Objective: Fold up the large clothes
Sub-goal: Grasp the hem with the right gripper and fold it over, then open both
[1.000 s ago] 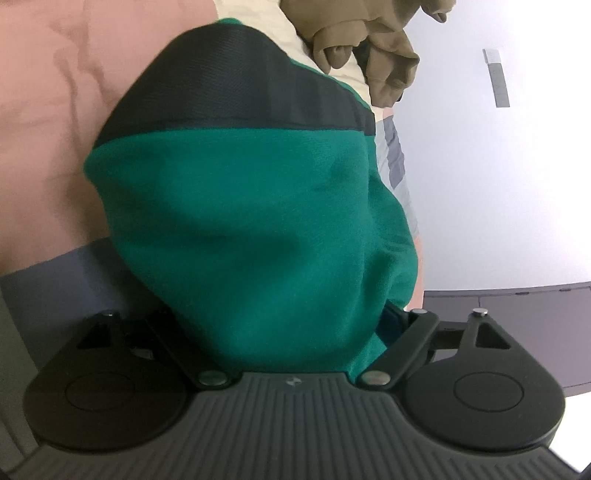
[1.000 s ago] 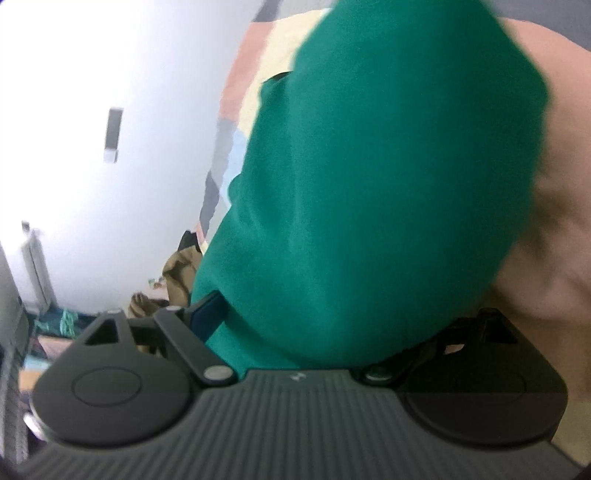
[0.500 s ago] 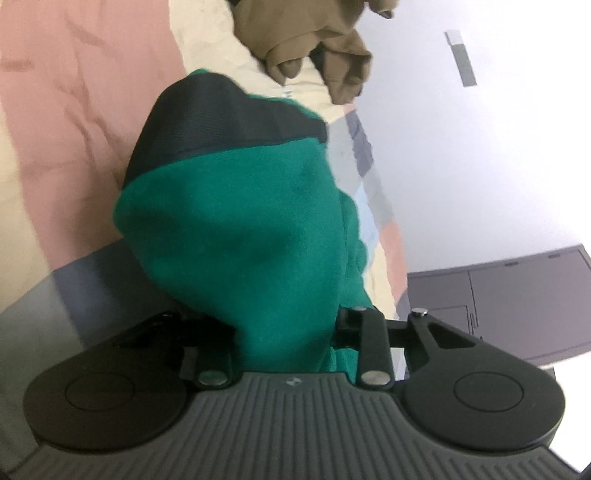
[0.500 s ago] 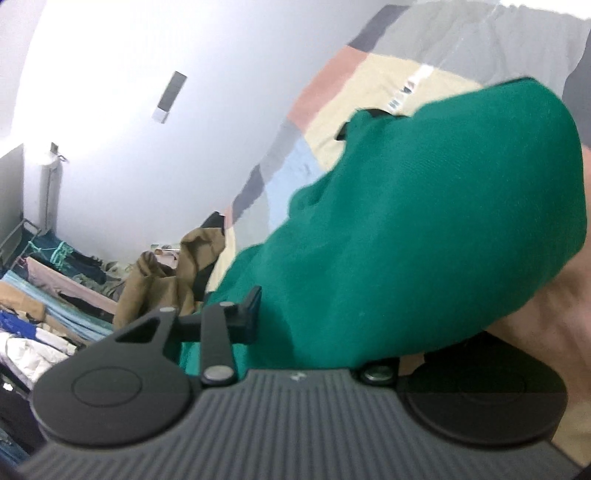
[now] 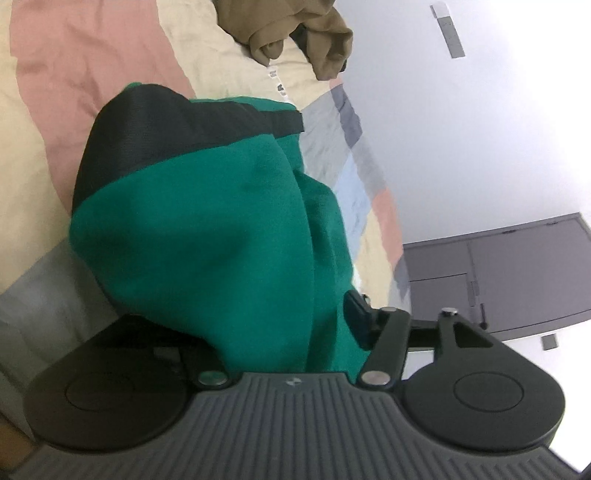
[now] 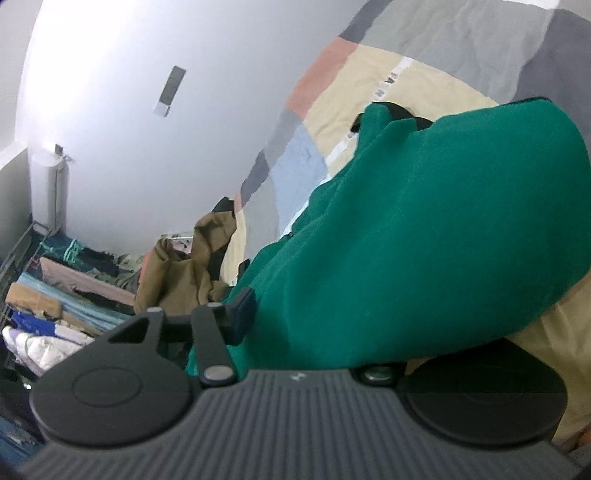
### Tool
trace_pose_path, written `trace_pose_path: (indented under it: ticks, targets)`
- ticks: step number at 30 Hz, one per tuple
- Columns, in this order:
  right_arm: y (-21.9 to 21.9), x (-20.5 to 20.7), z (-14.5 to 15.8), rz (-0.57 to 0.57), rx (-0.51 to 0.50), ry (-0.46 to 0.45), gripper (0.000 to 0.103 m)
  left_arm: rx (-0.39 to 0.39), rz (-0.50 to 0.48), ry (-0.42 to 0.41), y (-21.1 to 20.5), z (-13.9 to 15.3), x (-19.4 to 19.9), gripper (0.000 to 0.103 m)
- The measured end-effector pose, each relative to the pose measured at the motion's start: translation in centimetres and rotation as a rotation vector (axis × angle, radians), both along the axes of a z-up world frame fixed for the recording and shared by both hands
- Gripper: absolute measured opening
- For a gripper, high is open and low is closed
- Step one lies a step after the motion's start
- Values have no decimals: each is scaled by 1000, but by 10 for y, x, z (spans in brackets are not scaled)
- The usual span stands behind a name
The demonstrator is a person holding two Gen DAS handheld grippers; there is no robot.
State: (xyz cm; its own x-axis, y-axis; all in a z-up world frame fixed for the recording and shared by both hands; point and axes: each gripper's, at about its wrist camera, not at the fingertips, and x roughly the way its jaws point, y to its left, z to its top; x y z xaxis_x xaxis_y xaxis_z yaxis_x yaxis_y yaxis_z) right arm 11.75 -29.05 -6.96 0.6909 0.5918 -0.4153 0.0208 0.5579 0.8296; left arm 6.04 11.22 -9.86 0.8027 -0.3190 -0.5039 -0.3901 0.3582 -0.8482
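Left gripper [image 5: 266, 332]: green fleece garment [image 5: 207, 229] bunched between its jaws, which have just been opening; only 1 finger [image 5: 356, 314] shows, touching the cloth; whether it grips, I cannot tell.
Right gripper [image 6: 332, 332]: same fleece [image 6: 424, 240] fills its jaws, also just opening; 1 finger [image 6: 242, 314] visible against the cloth; grip unclear.
Garment: centre of both views, black band [image 5: 177, 122] at its upper end, above a patchwork bedspread [image 5: 92, 66].
Writing: small label marks on the bedspread [image 6: 386, 83], unreadable.
Upper frame: tan garment [image 5: 295, 33].
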Motion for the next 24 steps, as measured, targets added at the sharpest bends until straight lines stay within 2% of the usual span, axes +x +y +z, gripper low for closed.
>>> trace_pose_path:
  ticks: [4,8,14,18,20,21,24]
  targets:
    - [1,-9,13,13,-35,-69,60,-20,-6,-83,3,11,-3,73]
    - [1,-10,30,14,-72,-161,60,44,-45,-157,0,27,16,74]
    - [26,31,50,17,-233,-257,60,210,-100,-225,-10,49,51,74]
    - [34,62,58,12,-306,-314,60,299,-125,-320,-9,66,77,74]
    - [36,74,60,9,-347,-345,65,367,-134,-358,-11,73,86,74]
    - [37,79,60,10,-382,-370,70,413,-146,-367,-13,76,93,75]
    - [44,94,54,31,-473,-428,74,537,-174,-331,-19,77,112,75]
